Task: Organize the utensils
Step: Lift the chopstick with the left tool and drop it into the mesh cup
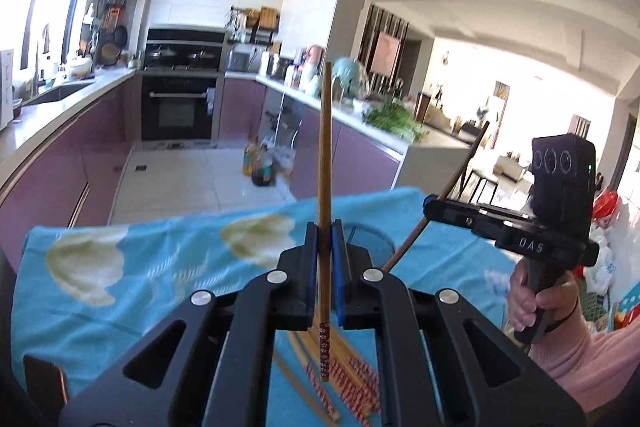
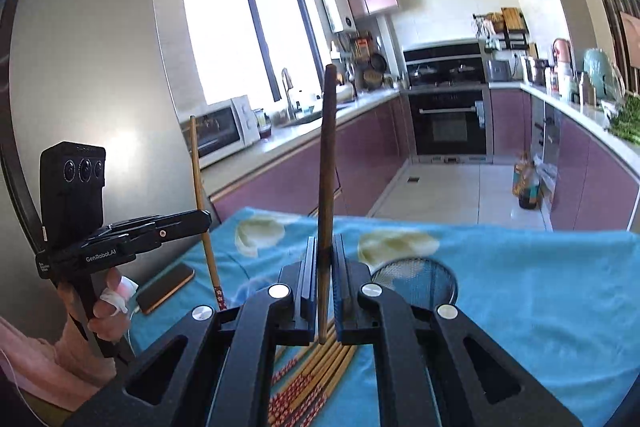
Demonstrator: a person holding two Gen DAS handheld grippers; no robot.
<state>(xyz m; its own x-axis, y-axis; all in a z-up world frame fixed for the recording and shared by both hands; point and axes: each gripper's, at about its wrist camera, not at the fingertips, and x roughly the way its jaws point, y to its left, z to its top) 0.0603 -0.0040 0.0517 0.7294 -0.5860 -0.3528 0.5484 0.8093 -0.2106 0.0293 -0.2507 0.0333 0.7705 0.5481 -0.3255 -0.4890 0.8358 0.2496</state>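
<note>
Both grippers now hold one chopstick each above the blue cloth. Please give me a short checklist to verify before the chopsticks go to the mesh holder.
1. Left gripper shut on light chopstick: ok.
2. Right gripper shut on dark chopstick: ok.
3. Both chopsticks clear of the chopstick pile: ok.
4. Mesh holder upright on the cloth: ok.
5. Holder empty: cannot tell.
6. Phone clear of the path: ok.

Table under a blue cloud-print cloth (image 2: 520, 287), chopsticks pile (image 2: 316, 367), black mesh holder (image 2: 420, 277), phone (image 2: 166, 287) lying on it.
</note>
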